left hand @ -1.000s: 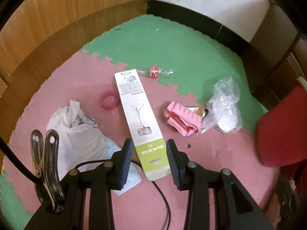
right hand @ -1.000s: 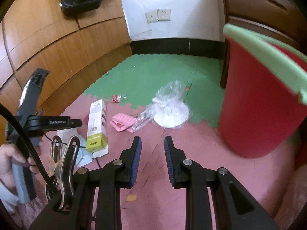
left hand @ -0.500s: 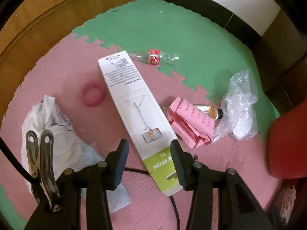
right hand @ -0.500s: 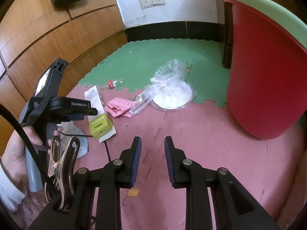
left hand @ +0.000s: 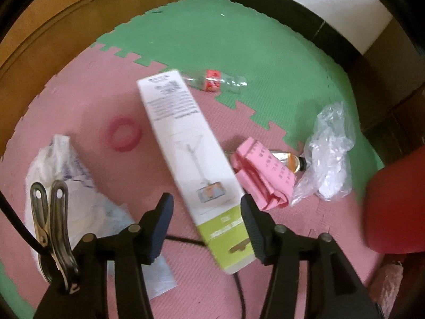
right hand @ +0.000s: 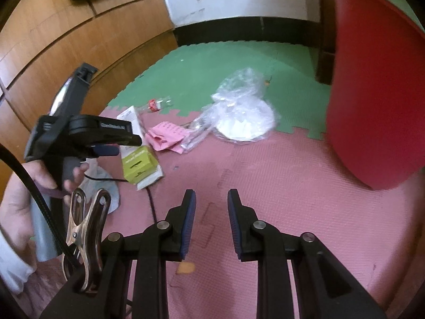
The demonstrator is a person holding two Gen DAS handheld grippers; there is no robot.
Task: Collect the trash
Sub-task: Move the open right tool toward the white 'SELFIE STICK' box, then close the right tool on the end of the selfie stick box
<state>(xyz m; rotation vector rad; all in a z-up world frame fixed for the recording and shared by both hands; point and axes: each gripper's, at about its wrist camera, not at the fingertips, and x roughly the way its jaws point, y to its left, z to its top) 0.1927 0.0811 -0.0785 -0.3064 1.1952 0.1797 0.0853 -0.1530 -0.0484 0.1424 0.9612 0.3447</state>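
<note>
Moved: left gripper (left hand: pixel 205 223) has dropped closer over the white-and-green box (left hand: pixel 191 159); box looms larger.
Left jaws: opening, box's green end between them, pads not pressing.
Right jaws: right gripper (right hand: pixel 211 226) part open, holding nothing, over pink mat (right hand: pixel 292 186).
Box: on pink mat, near the green mat's edge.
Bucket: red bucket (right hand: pixel 377 93) at right.

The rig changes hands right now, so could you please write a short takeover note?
Left gripper: fingers opening around the green end of the long box, pads not yet on it.
Right gripper: open, holding nothing, over bare pink mat.
Still on the floor: box, pink paper, clear plastic bag, bottle, white bag.
Red bin stands to the right.
</note>
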